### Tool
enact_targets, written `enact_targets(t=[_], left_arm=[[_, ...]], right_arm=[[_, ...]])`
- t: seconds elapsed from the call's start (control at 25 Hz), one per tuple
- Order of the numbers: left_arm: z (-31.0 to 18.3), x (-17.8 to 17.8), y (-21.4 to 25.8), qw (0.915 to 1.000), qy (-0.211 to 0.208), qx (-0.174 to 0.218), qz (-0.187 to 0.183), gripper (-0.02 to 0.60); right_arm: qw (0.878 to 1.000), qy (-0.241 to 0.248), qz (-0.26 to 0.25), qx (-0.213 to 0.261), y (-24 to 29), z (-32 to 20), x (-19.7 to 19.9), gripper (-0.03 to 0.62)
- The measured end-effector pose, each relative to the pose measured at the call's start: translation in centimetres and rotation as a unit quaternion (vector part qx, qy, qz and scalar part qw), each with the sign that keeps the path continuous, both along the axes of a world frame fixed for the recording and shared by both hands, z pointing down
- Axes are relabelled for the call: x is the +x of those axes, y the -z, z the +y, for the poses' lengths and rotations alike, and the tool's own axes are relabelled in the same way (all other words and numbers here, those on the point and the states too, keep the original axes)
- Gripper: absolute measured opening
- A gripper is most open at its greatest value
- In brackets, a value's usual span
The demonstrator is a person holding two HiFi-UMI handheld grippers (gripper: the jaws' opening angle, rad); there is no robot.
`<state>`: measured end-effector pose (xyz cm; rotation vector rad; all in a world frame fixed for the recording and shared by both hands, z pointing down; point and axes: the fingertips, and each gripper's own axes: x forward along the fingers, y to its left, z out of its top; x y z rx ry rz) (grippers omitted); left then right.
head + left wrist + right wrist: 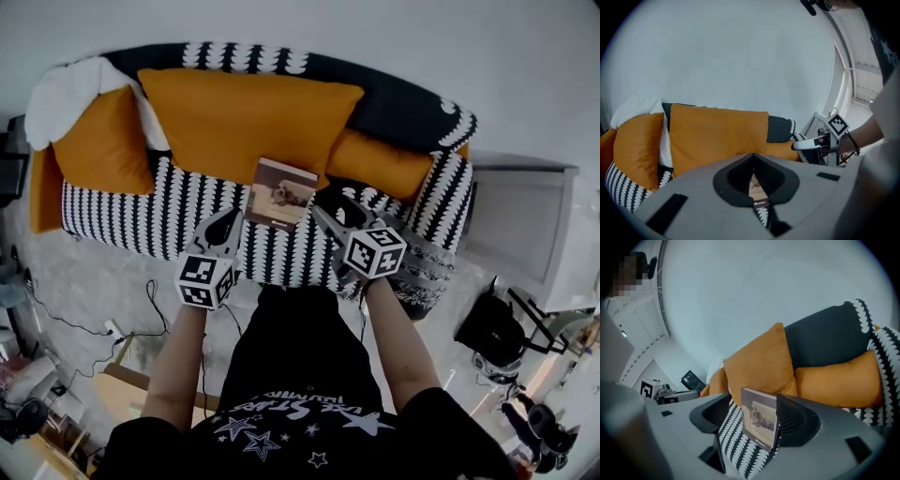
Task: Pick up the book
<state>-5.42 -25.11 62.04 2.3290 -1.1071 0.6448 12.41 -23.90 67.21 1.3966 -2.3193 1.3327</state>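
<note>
A small brown book (279, 194) with a picture on its cover stands tilted on the black-and-white patterned sofa (122, 220), leaning back on a big orange cushion (244, 112). My left gripper (228, 223) hovers just left of and below the book, its jaws together; in the left gripper view only a sliver of the book (754, 186) shows through the slit. My right gripper (336, 208) is open near the book's right edge. In the right gripper view the book (760, 418) appears between the spread jaws, near the right jaw, with no pad pressing on it.
More orange cushions (98, 141) and a white one (61, 94) fill the sofa's left end; another orange cushion (380, 161) lies at the right. A white cabinet (520, 225) stands right of the sofa. Cables (56, 314) and a black bag (492, 330) lie on the floor.
</note>
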Motion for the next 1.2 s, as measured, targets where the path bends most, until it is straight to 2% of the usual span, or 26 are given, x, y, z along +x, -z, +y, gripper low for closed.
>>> enact_targets(t=[0.2,0.44,0.64,0.92,1.2], left_arm=[[-0.8,-0.5,-2.5,0.9998,0.009,-0.015,-0.004,0.008],[-0.7,-0.5,-5.2,0.9995,0.013,-0.03,-0.004,0.008],[-1.5,-0.7,-7.4,0.9992,0.016,-0.036,-0.011,0.008],[-1.8,-0.7,-9.3,0.9987,0.02,-0.046,-0.013,0.008],[-1.7,-1.8,-11.5,0.9973,0.028,-0.066,-0.015,0.008]], right_arm=[[0.999,0.008,-0.019,-0.026,-3.3,-0.8,-0.9,0.293],[0.999,0.034,-0.001,-0.031,-6.9,-2.0,-0.8,0.293],[0.998,0.049,-0.006,-0.027,-8.9,-3.0,-0.5,0.293],[0.994,0.106,-0.03,-0.02,-10.8,-4.1,-1.5,0.293],[0.984,0.17,-0.044,-0.016,-12.2,-4.0,-4.8,0.293]])
